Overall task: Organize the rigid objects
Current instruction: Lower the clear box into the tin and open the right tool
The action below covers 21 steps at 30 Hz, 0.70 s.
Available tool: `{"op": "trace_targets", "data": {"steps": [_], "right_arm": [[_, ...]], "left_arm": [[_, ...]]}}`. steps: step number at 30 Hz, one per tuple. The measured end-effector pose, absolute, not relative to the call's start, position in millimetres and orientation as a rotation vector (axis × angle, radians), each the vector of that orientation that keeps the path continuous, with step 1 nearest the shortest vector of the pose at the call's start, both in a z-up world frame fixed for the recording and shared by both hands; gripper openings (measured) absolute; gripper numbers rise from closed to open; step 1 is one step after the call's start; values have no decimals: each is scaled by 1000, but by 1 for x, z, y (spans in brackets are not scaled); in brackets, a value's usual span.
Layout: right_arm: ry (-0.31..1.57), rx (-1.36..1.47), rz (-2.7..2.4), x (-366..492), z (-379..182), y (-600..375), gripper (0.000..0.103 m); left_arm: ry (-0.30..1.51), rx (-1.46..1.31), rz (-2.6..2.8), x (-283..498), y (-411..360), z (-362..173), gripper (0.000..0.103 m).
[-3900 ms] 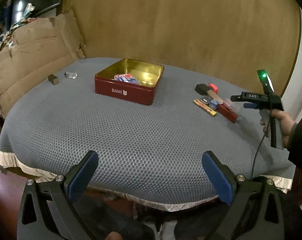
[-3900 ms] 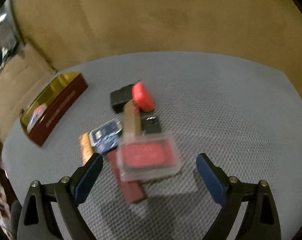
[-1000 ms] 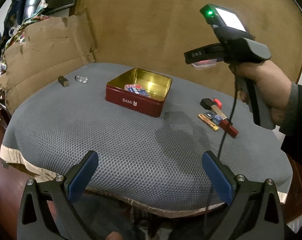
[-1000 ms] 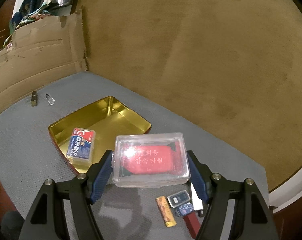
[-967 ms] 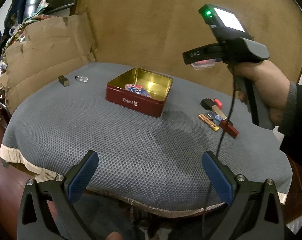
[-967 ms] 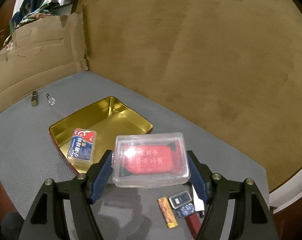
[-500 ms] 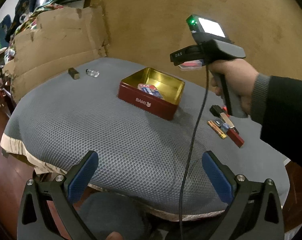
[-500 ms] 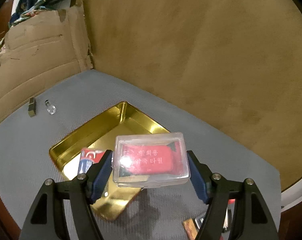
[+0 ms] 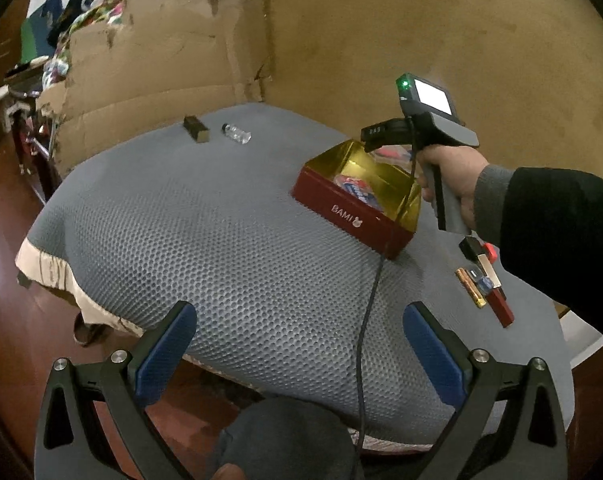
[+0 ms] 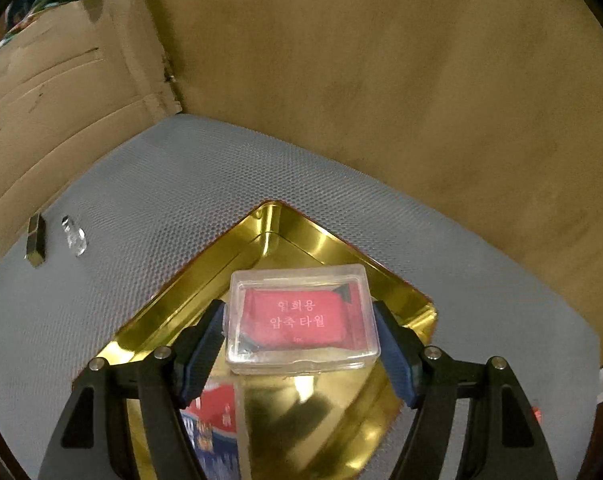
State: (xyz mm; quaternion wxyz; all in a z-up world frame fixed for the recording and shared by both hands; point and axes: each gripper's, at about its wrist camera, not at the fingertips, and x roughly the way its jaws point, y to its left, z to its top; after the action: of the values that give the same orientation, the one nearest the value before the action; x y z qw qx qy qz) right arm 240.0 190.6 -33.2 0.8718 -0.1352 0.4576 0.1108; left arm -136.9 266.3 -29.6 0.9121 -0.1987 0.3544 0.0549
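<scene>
In the left wrist view, the clear plastic case (image 9: 389,153) was mostly hidden behind the right hand-held gripper (image 9: 385,136). The blue-and-red packet (image 10: 211,428) in the tin (image 10: 301,232) was blurred and cut off by the picture's lower edge, its print unreadable.

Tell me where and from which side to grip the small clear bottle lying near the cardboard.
Grip the clear bottle across its body, coming from above with the fingers straddling its long sides. It lies on its side on the grey cushion, and the brown block sits beside its cap end, apart from it, so approach away from that.

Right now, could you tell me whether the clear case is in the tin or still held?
Held: the right claw grips the clear case above the tin.
</scene>
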Motion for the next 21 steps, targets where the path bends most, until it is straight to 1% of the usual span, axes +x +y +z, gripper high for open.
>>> {"op": "trace_targets", "data": {"steps": [5, 7, 11, 13, 17, 19, 21], "right_arm": [[1021, -249, 240, 254, -52, 192, 74], [1074, -226, 230, 260, -62, 189, 74], [1052, -147, 250, 258, -57, 179, 75], [1046, -93, 289, 255, -50, 174, 77], [974, -55, 324, 244, -27, 166, 92], [963, -82, 330, 239, -15, 163, 92], [890, -57, 324, 231, 3, 152, 92]], "left_arm": [[738, -407, 112, -135, 267, -32, 102], [744, -412, 113, -134, 267, -33, 102], [743, -414, 114, -135, 268, -33, 102], [740, -409, 113, -134, 267, -32, 102], [730, -387, 107, -135, 261, -31, 102], [725, -377, 103, -135, 258, -31, 102], [714, -355, 102, -137, 255, -29, 102]]}}
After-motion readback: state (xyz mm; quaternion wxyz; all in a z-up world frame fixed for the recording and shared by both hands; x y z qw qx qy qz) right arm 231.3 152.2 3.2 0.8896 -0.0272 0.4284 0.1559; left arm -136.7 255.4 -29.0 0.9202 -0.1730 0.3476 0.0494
